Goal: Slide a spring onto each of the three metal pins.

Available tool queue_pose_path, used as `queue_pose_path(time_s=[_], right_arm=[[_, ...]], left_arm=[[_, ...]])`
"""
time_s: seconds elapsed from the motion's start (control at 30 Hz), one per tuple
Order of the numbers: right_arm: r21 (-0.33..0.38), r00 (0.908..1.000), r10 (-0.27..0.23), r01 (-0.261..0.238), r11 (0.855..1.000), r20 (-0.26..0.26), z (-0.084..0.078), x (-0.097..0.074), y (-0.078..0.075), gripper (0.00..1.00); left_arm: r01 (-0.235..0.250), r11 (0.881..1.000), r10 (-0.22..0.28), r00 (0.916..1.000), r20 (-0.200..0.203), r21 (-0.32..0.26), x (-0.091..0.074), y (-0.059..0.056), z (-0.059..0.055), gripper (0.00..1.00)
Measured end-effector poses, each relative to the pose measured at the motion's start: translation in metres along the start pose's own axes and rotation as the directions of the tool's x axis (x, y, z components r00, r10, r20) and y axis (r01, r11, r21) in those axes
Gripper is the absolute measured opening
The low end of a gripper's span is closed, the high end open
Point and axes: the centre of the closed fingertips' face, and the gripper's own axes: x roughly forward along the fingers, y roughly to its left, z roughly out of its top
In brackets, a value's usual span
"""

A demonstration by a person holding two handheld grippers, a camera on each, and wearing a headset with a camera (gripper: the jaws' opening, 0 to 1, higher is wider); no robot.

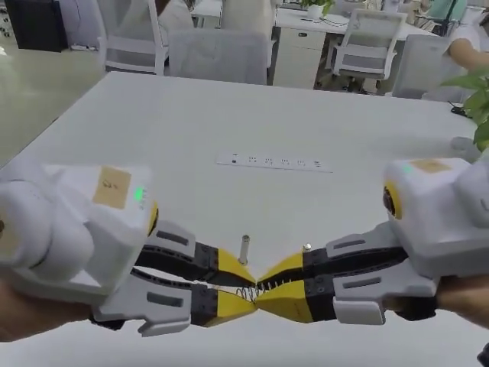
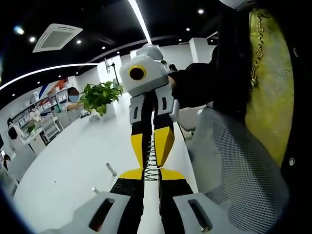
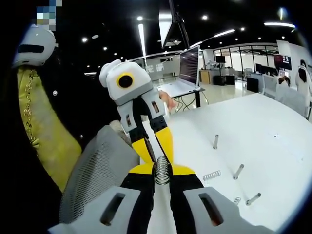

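Okay, biggest first: white table (image 1: 229, 122), which takes up most of the head view. My left gripper (image 1: 243, 288) comes in from the near left and my right gripper (image 1: 269, 289) from the near right, and they meet nose to nose low over the near edge. Both sets of jaws are pressed nearly together, each pinching one end of the same spring (image 1: 253, 290), which is held off the tabletop between the yellow tips.

From the left gripper view, the left gripper (image 2: 151, 174) has the spring (image 2: 151, 163) running straight ahead into the right gripper (image 2: 152, 151) facing it. A mesh chair (image 2: 234, 161) sits just to the right.

From the right gripper view it is the same, mirrored: right gripper (image 3: 162, 169) clamped on the spring (image 3: 162, 171), with the left gripper (image 3: 157, 153) opposite.

A power strip (image 1: 275, 162) lies flat, far of centre. Just beyond the tips stands an upright pin (image 1: 244, 249). The right gripper view gives three metal pins (image 3: 238, 171) spread on the table to the right, all bare. A loose spring (image 3: 211, 175) lies on its side among them.
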Motion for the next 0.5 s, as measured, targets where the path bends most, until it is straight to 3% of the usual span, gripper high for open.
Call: queue_pose_path(time_s=[0.5], right_arm=[[-0.018, 0.9933, 0.012, -0.014, 1.0, -0.115, -0.0075, -0.0002, -0.0016, 0.08]], left_arm=[[-0.005, 1.0, 0.005, 1.0, 0.004, -0.016, 0.0074, 0.0004, -0.0053, 0.04]])
